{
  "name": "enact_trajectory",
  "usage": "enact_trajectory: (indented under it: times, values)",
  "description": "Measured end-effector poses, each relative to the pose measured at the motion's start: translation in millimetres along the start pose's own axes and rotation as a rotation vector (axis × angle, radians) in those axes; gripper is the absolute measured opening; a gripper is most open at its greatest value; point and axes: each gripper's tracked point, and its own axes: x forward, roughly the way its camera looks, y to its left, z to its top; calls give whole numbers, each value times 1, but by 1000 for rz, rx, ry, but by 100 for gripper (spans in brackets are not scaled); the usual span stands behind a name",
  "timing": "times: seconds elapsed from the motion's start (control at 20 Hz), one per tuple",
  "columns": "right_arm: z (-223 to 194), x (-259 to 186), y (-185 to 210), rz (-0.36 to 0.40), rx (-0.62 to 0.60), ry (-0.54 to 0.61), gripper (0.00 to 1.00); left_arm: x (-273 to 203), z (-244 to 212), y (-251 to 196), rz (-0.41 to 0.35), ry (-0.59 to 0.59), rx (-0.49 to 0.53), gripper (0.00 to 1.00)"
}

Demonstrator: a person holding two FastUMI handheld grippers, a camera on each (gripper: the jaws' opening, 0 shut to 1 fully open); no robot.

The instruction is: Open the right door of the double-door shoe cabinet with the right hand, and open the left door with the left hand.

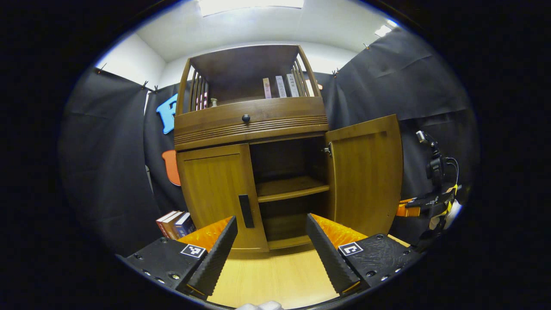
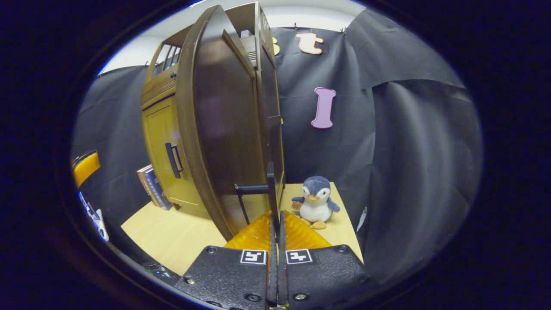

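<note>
The cabinet (image 1: 254, 146) stood on the desk (image 1: 275, 275), right door (image 1: 366, 172) swung wide, left door (image 1: 217, 193) shut with its handle (image 1: 246, 210) untouched. The left hand-held gripper (image 1: 271, 247) hung released before that handle. The right hand-held gripper (image 2: 275, 224) was clenched on the right door's handle (image 2: 270, 185), its lower end hidden between the fingers. A toy penguin (image 2: 315, 202) sat just beyond.
</note>
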Motion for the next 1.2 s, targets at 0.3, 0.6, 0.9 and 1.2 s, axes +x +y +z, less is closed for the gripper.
enact_trajectory:
  times: [0.3,0.6,0.9,1.2]
  values:
    - [-1,-1,-1,172,-99,25,4,-31,-6,-26,146,39,-17,96]
    - [-7,-21,-11,255,-65,11,14,-43,-14,-40,166,69,-10,96]
    - [-3,-81,-58,69,13,-109,64,-26,-5,-28,125,68,37,96]
    - [37,-133,-35,-93,44,-201,98,8,-2,-10,55,5,-12,96]
